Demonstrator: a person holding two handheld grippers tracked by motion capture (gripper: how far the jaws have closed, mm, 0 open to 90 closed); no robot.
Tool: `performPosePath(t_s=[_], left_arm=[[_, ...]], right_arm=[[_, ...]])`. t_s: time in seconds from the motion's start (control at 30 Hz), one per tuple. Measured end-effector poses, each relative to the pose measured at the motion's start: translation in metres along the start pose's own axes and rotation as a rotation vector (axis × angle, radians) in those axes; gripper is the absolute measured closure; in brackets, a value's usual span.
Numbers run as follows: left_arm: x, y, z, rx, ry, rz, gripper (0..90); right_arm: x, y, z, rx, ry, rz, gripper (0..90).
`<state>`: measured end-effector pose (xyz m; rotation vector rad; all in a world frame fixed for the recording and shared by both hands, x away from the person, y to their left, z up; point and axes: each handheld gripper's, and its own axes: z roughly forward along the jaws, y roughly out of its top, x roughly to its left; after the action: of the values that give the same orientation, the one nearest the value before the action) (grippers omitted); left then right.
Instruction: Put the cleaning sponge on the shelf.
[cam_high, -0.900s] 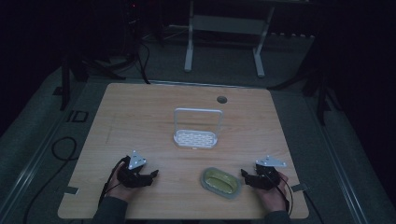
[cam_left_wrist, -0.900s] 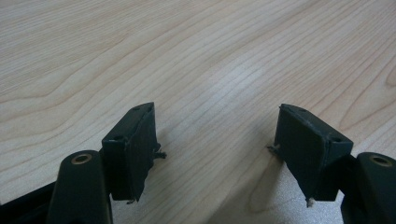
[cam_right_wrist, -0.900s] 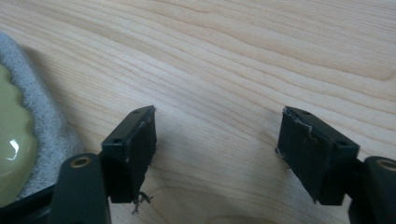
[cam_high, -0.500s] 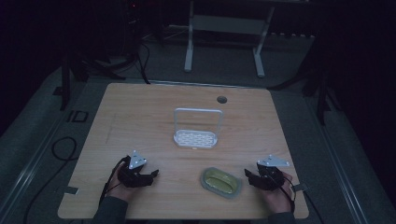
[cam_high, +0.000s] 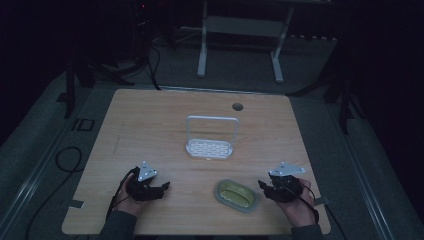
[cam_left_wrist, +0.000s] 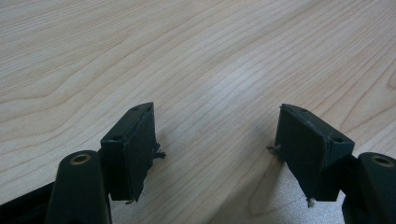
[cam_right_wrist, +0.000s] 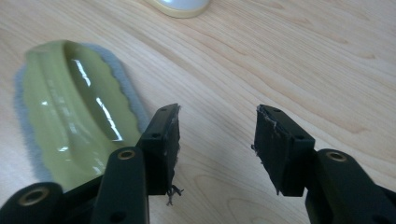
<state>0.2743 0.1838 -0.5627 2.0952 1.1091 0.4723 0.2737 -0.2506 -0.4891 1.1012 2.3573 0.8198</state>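
An oval yellow-green dish (cam_high: 236, 193) on a grey mat lies near the table's front edge, and its glossy wavy rim (cam_right_wrist: 74, 102) shows at the left of the right gripper view. My right gripper (cam_high: 265, 187) rests on the table just to the dish's right, open, with bare wood between its jaws (cam_right_wrist: 216, 140). My left gripper (cam_high: 161, 188) sits at the front left, well apart from the dish, open over bare wood (cam_left_wrist: 215, 140). A white rack with an upright frame (cam_high: 210, 140) stands at the table's middle.
The wooden table (cam_high: 150, 125) has a round cable hole (cam_high: 237, 106) at the back right. The rack's pale base (cam_right_wrist: 182, 5) peeks in at the top of the right gripper view. Cables lie on the floor to the left (cam_high: 60, 160). A white table frame (cam_high: 240, 40) stands beyond.
My right gripper has shifted slightly to the right, away from the dish. The left gripper, the dish and the rack have stayed put.
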Motion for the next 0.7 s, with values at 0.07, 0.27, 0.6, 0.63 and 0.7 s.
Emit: performPosePath(t_s=[0.07, 0.27, 0.6, 0.63, 0.7], left_arm=[[0.0, 0.0, 0.0, 0.0, 0.0, 0.0, 29.5], [0.0, 0.0, 0.0, 0.0, 0.001, -0.001, 29.5], [0.0, 0.0, 0.0, 0.0, 0.001, -0.001, 29.5], [0.0, 0.0, 0.0, 0.0, 0.001, -0.001, 29.5], [0.0, 0.0, 0.0, 0.0, 0.001, -0.001, 29.5]], right_arm=[[0.002, 0.007, -0.003, 0.021, 0.017, -0.027, 55.7], [0.005, 0.019, -0.008, 0.051, 0.029, -0.061, 58.1], [0.009, 0.036, -0.012, 0.085, 0.063, -0.099, 57.4], [0.01, 0.038, -0.012, 0.087, 0.066, -0.104, 57.5], [0.01, 0.041, -0.013, 0.092, 0.071, -0.115, 57.7]])
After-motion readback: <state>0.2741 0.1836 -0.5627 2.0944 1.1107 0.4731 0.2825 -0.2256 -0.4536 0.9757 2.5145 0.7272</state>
